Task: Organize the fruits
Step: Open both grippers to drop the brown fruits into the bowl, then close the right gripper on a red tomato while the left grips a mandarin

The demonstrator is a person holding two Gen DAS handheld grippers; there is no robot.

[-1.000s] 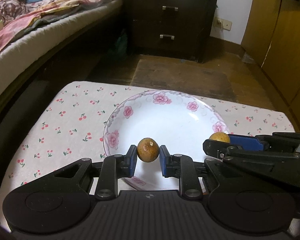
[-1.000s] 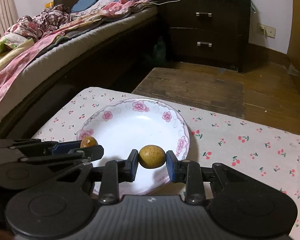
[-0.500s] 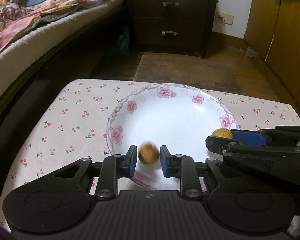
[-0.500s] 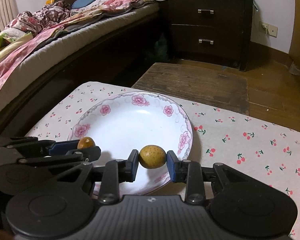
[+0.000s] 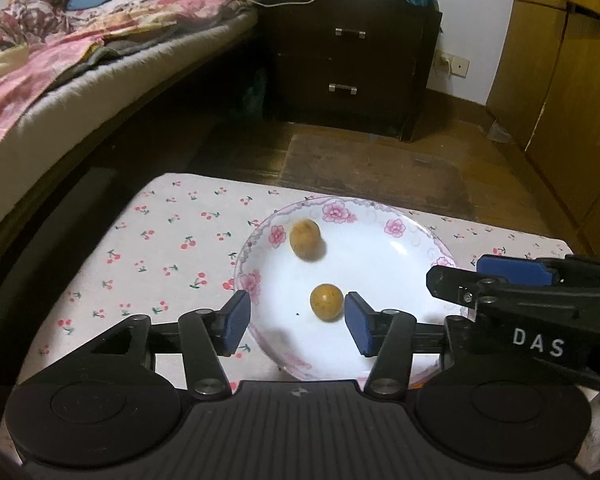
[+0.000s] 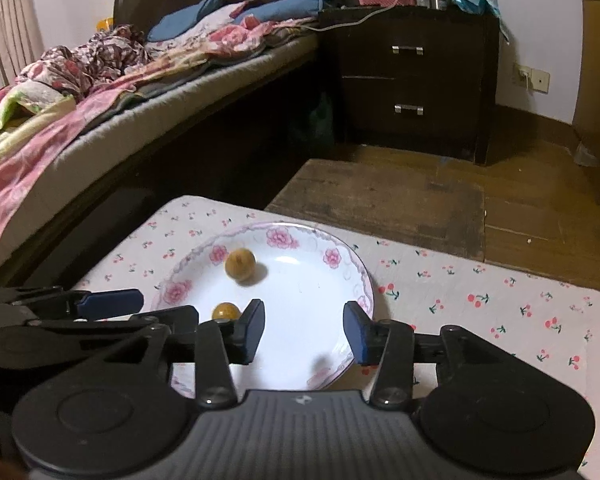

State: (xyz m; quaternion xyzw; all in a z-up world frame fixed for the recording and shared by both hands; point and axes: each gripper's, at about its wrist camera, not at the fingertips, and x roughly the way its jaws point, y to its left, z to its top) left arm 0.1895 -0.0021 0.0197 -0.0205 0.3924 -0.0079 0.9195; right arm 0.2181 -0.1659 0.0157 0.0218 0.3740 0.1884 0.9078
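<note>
Bed (image 5: pixel 80 92) along the left wall, dark nightstand (image 5: pixel 352 60) past it. Low tabletop (image 5: pixel 168 256) under a cherry-print cloth, with the floral plate (image 5: pixel 420 236) on it.

Left gripper (image 5: pixel 296 322): fingers (image 5: pixel 236 320) released; the jaws have just been opening. Small round fruit (image 5: pixel 326 302) sits on the plate in the gap, close to the right-hand pad, but neither pad presses on it. Nothing held.

Farther back on the plate, near the left rim: second fruit (image 5: pixel 305 239), slightly bigger and more oval. It looks a bit smeared, so it may be rolling; can't confirm.

Right gripper (image 6: pixel 304 330): fingers (image 6: pixel 252 330) also released, jaws just been opening, only bare plate between them. Same two fruits show from its camera, the small one (image 6: pixel 226 311) just off its left finger and the oval one (image 6: pixel 240 263) beyond.

So both fruits are in the plate, apart from each other.

Handling, my read:
- Light, firm-skinned, round, so they roll easily on glazed china. The dished plate should keep them in.
- Skin looks dull, not slick. Moderate squeeze is enough; too hard could bruise or crack the shell.
- If regrasping, pinch across the widest part, pads level on opposite sides. Off-centre and it squirts out.
- Plate is the fragile item. Keep finger tips off the rim.
</note>
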